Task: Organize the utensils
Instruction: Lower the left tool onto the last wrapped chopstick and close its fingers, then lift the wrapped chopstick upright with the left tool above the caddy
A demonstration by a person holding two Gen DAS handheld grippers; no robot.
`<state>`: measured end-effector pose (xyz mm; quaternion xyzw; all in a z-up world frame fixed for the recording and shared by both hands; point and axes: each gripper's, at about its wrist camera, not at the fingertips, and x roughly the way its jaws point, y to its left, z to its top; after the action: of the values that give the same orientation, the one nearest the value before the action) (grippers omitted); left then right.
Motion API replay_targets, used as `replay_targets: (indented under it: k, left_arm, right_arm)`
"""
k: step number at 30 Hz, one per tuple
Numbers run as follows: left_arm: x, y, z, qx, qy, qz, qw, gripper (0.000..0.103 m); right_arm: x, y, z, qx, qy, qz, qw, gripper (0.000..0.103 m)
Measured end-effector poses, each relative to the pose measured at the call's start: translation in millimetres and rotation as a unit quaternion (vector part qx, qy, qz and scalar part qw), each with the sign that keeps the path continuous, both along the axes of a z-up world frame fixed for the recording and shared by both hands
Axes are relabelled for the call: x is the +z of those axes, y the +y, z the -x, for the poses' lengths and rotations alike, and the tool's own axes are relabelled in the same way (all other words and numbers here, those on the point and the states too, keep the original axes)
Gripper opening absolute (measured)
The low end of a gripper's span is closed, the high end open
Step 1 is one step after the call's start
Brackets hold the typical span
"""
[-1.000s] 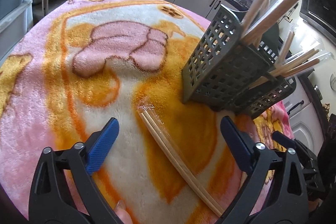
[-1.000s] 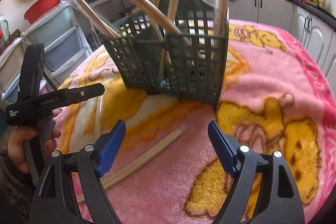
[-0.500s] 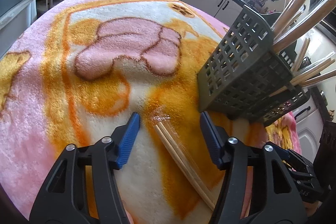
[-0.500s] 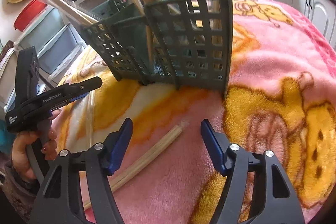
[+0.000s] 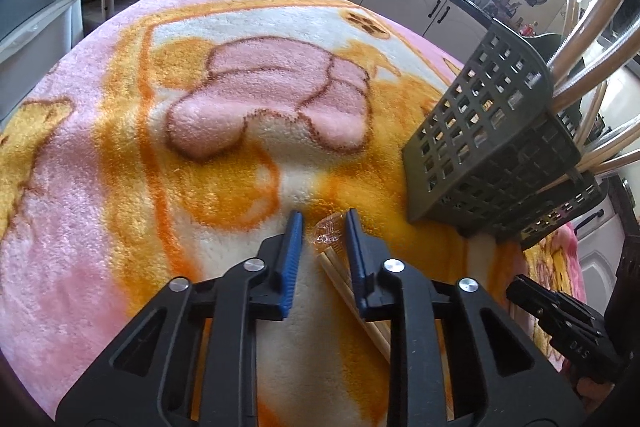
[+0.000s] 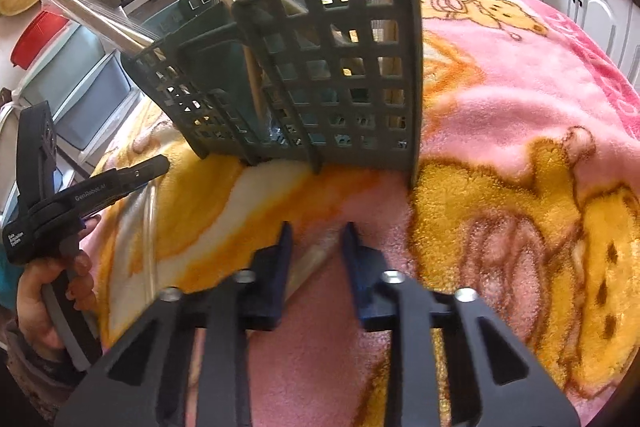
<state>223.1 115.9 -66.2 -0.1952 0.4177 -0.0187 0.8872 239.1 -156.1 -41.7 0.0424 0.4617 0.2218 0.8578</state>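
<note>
Both my grippers have narrowed from wide since a second ago. My left gripper (image 5: 322,223) is closing around the wrapped chopsticks (image 5: 340,267) at lower centre. My right gripper (image 6: 316,231) is closing around another wrapped pair (image 6: 310,263). Neither pair looks pinched yet. The grey utensil basket (image 6: 332,67) stands above, on the blanket (image 5: 120,147).

The left tongs (image 5: 322,233) are black plastic, with triangular cut-outs in their arms, round silver screws at the joints and ribbed blue pads (image 5: 291,259) lining the fingers. The right tongs (image 6: 315,239) are built the same, with darker blue pads (image 6: 355,263). White lettering runs along the left tool's black body, above a grey handle. A dark sleeve (image 6: 24,359) covers the wrist.
</note>
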Motion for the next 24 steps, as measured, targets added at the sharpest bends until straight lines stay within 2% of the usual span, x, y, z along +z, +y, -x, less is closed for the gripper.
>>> replay_targets:
  k: [1,2,7,12,17,24]
  left_arm:
    - [0,1,0,0.001,0.0,0.002,1.0,0.014]
    - [0,2,1,0.001,0.001,0.003,1.0,0.013]
    - [-2,7,0,0.002,0.002,0.016,0.9999,0.009]
    - [-1,11,5,0.006,-0.004,0.029,0.9996,0.007]
    - [12,9,19,0.005,-0.027,0.039,0.9989,0.007]
    - [50,-5,45,-0.01,-0.083,0.048,0.9954,0.007]
  right_arm:
    - [0,-2,0,0.0,0.001,-0.006,1.0,0.01]
    - [1,-4,1,0.0,0.001,-0.01,1.0,0.008]
    - [7,-11,9,0.004,-0.009,-0.022,1.0,0.007]
    - [25,-16,19,0.002,-0.038,-0.039,0.999,0.007]
    - [47,-27,29,-0.005,-0.072,-0.049,0.996,0.006]
    - [79,-35,43,-0.012,-0.125,-0.058,0.99,0.006]
